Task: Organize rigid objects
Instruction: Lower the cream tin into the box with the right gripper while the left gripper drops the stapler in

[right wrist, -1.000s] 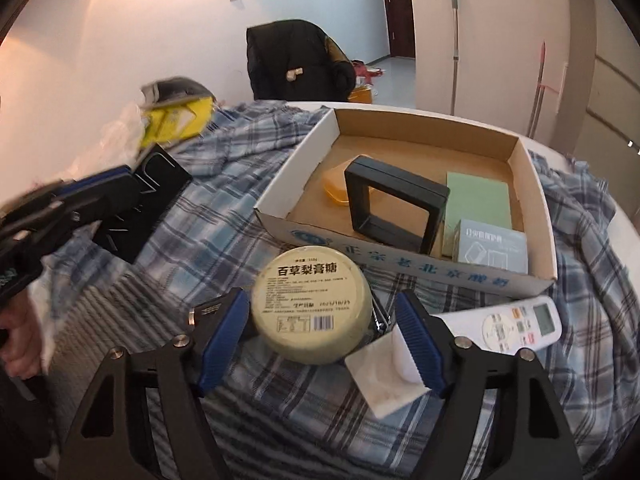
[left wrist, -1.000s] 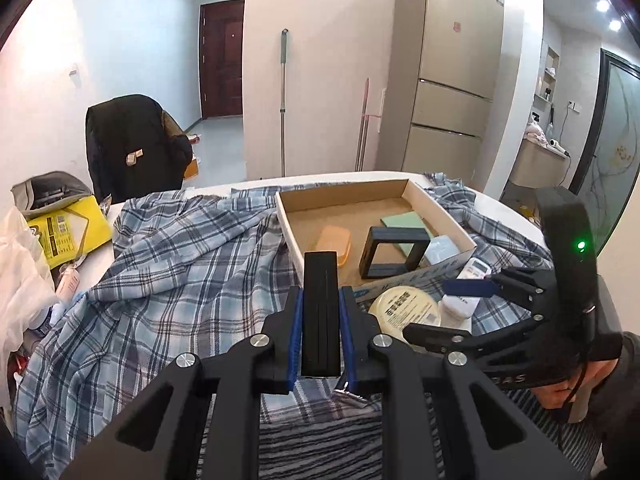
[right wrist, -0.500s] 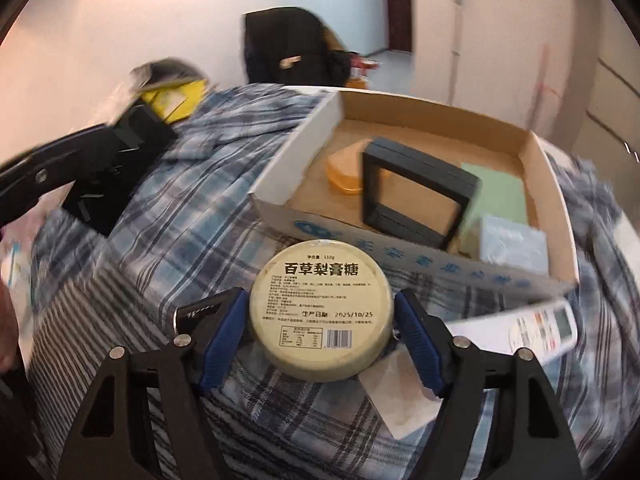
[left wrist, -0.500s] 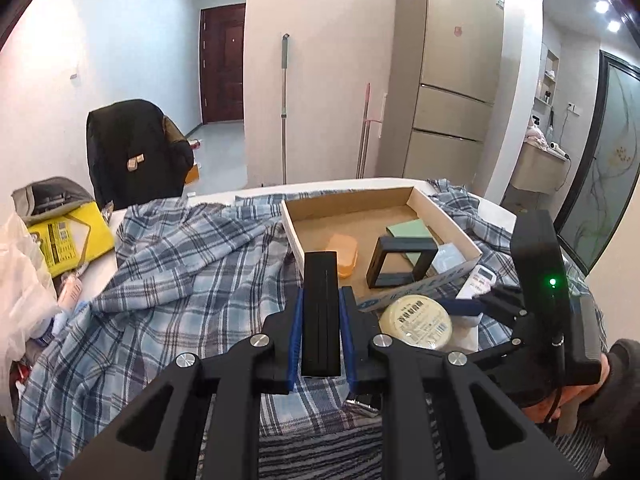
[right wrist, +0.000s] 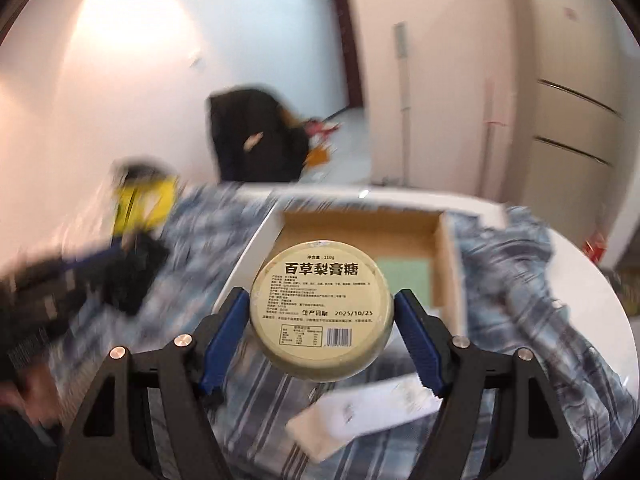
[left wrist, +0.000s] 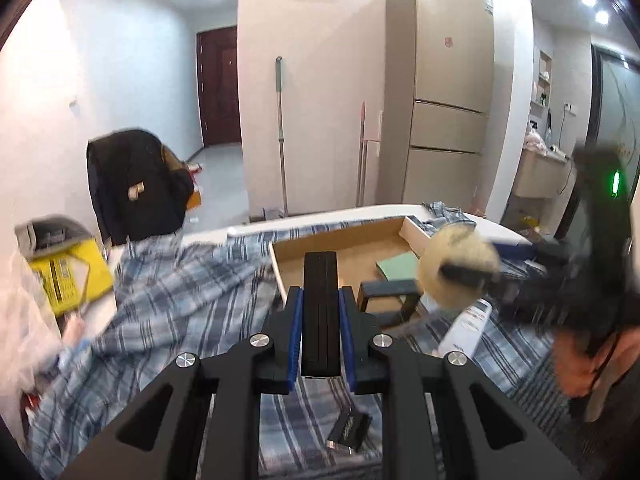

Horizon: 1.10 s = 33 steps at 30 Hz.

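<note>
Black, flat and narrow, a case [left wrist: 320, 312] is clamped edge-on between the blue pads [left wrist: 295, 332] of the left tongs [left wrist: 320, 332] in the left wrist view. Beyond the tongs an open cardboard box [left wrist: 280, 268] is seen on a plaid cloth [left wrist: 180, 292] that covers the counter [left wrist: 320, 218]. Inside the box a green pad [left wrist: 400, 266] lies flat and a black frame [left wrist: 384, 300] stands on edge. To the right, blurred, the right tongs [left wrist: 472, 270] are held in a hand [left wrist: 580, 360], with a round tin [left wrist: 452, 264] gripped above the box's right wall. A white remote [left wrist: 464, 328] lies on the cloth below that tin.

In the right wrist view the tin [right wrist: 322, 306] is grasped at its sides by the right tongs [right wrist: 322, 320], label facing the camera, clear of the cloth [right wrist: 540, 320] and in front of the box [right wrist: 448, 264]. The green pad [right wrist: 404, 276] shows just right of the tin. The remote [right wrist: 360, 416] lies under the tongs. At far left the left tongs [right wrist: 80, 272] appear blurred, with the case [right wrist: 132, 276] between them.
</note>
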Tool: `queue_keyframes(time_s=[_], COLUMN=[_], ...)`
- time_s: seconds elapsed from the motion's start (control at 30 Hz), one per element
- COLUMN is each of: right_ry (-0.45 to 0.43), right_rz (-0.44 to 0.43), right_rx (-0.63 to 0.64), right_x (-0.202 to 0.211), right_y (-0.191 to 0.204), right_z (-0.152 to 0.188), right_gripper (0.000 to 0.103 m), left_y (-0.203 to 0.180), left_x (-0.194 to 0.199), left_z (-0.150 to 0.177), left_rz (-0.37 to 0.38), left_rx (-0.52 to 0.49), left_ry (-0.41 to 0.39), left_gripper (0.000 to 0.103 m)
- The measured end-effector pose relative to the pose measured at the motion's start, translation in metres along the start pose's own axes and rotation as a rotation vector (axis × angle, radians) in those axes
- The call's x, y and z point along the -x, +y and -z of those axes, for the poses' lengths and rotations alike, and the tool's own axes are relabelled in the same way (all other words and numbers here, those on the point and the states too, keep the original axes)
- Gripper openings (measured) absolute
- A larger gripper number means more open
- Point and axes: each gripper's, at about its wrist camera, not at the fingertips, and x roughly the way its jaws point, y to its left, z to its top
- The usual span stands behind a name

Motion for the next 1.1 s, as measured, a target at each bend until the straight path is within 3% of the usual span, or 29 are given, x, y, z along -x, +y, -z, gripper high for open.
queue_keyframes(time_s=[0.13,0.23,0.43,0.53,0.77,0.97,1.03,1.07,1.1], right_ry=[-0.072,-0.090,0.024,0.025,0.044,0.057,0.055,0.054,0.053], right_rz=[0.020,0.061,0.027,0.079,0.088,0.081,0.079,0.075,0.073], right_rx=[-0.075,-0.088,-0.182,-0.155,-0.173,-0.179,-0.173,-0.169,-0.167], right_x=[0.003,-0.006,-0.040,-0.049,-0.057,-0.061,-0.061,-0.061,-0.060], right_y=[-0.016,-0.024,-0.057,-0.063,-0.076,-0.079,-0.079,-0.078,-0.078], right_z=[-0.025,-0.026,-0.005,-0.002,0.004,0.006,0.005,0.005,0.005], right_gripper=[0.074,0.074,0.074,0.074,0.074,0.074,0.074,0.074,0.074], left_y=[-0.001,0.002,0.009,0.015,0.010,0.014,0.012,0.011,0.007], left_x=[-0.018,-0.034,-0.088,-0.114,-0.140,-0.132,-0.114,-0.107,-0.097], left_z=[-0.026,-0.030,0.004,0.015,0.034,0.033,0.029,0.027,0.026], left_rz=[0.031,0.020,0.046,0.065,0.066,0.055,0.063,0.065,0.060], left_rx=[0.091,0.132,0.139,0.162,0.132,0.140,0.132,0.123,0.101], left_ry=[-0.011,-0.018,0.057,0.117,0.186,0.151,0.062,0.023,-0.034], left_gripper=[0.019,0.019,0.019,0.018,0.019,0.019,0.020,0.022,0.039])
